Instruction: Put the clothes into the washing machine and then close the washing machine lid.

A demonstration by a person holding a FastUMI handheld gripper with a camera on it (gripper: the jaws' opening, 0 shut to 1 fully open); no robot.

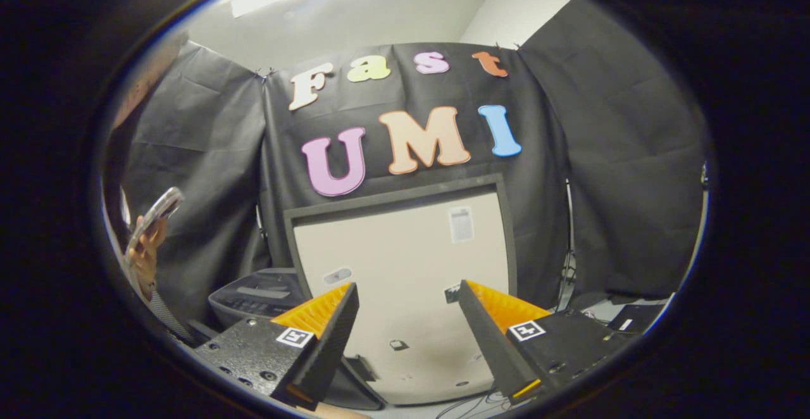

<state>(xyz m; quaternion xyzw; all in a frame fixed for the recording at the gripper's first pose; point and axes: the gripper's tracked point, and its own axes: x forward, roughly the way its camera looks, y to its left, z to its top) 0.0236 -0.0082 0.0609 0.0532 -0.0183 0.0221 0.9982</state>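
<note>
The washing machine's lid point(405, 280) stands raised and upright just beyond my fingers, its pale underside facing me inside a dark rim. The machine's dark control panel point(256, 295) shows to the left of the lid, behind my left finger. My gripper point(408, 292) is open, with a wide gap between the fingers and nothing held between them. The left finger point(329, 324) and the right finger point(490, 327) frame the lower half of the lid.
A person's hand point(147, 251) holds a phone point(155, 213) at the far left. A dark flat object point(633, 319) and some cables point(481, 401) lie low at the right and below the lid. Black cloth walls point(633, 172) close the booth behind the machine.
</note>
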